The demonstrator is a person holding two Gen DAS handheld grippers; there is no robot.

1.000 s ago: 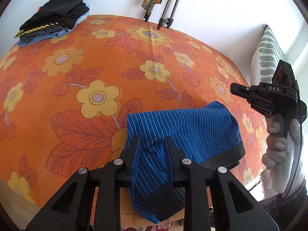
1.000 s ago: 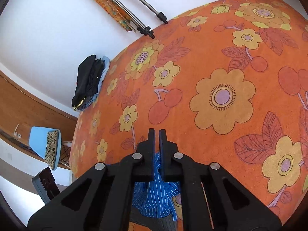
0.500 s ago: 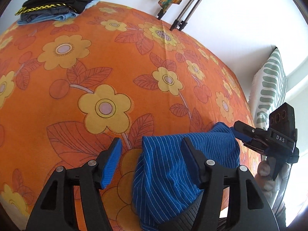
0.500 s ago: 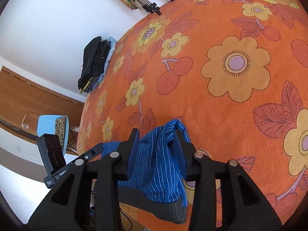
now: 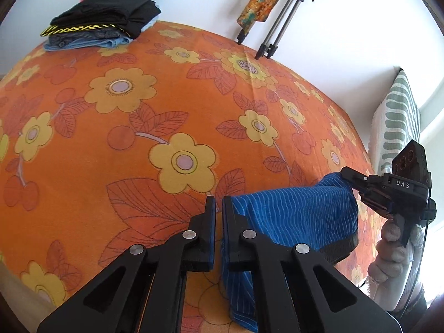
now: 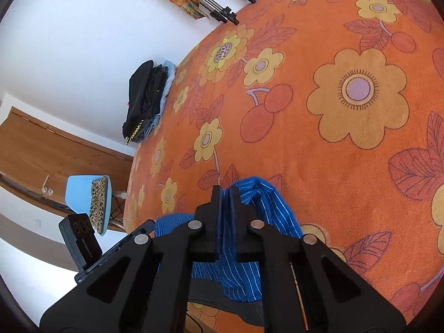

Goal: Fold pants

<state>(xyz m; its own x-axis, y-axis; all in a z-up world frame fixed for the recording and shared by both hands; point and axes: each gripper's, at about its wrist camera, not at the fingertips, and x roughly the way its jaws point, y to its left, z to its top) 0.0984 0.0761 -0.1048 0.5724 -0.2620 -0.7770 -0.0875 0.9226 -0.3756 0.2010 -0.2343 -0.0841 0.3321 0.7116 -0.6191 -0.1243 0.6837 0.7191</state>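
Observation:
The blue pin-striped pants with a dark waistband lie bunched at the near edge of the orange flowered cloth. My left gripper is shut on their left edge. My right gripper is seen in the left wrist view pinching the right corner. In the right wrist view the right gripper is shut on a fold of the pants, and the left gripper shows at the lower left.
A stack of folded dark and denim clothes sits at the far left corner. Tripod legs stand behind the far edge. A striped green cushion is at the right. A blue chair stands beyond the table.
Both grippers were open around the pants half a second ago and have now closed on the fabric. One second ago the left was narrowly parted and the right was shut.

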